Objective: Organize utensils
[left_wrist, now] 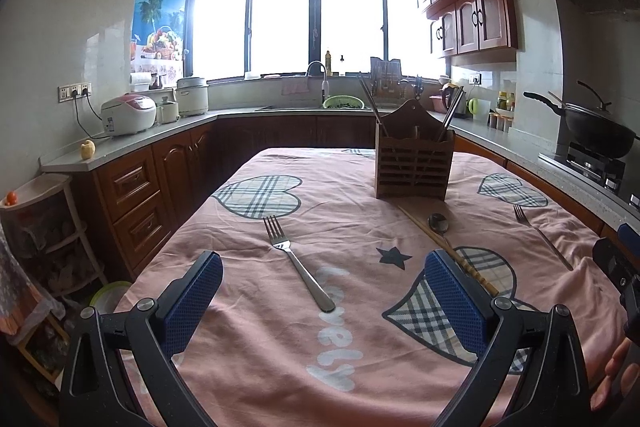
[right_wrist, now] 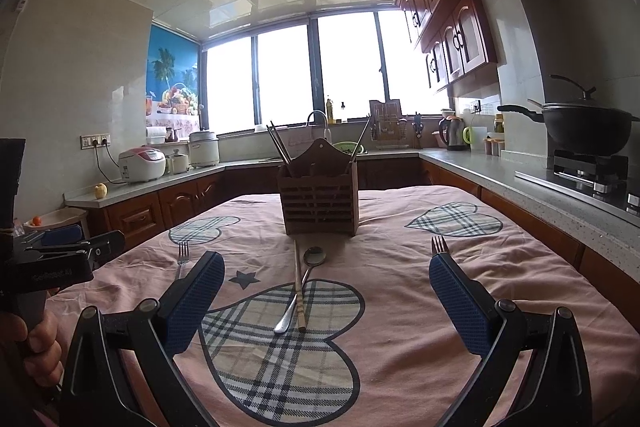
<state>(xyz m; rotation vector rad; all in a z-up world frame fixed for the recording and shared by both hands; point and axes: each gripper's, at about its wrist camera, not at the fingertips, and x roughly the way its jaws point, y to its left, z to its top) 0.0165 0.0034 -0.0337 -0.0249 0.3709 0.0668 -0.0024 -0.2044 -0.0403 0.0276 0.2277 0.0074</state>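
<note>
Both grippers' fingers apart, empty: silver steel fork (left_wrist: 298, 261) lies between left gripper (left_wrist: 324, 281) fingers, steel spoon (right_wrist: 302, 287) and wooden chopstick (right_wrist: 298, 287) between right gripper (right_wrist: 326, 281) fingers.

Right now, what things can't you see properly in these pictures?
- Right fork: right wrist view, the handle is hidden behind the right gripper's finger.
- Wooden holder: both views, its slats hide the lower ends of the chopsticks inside.
- Single chopstick on the tablecloth: left wrist view, the left gripper's finger covers part of it.
- Outside the window: glare whites it out.
</note>
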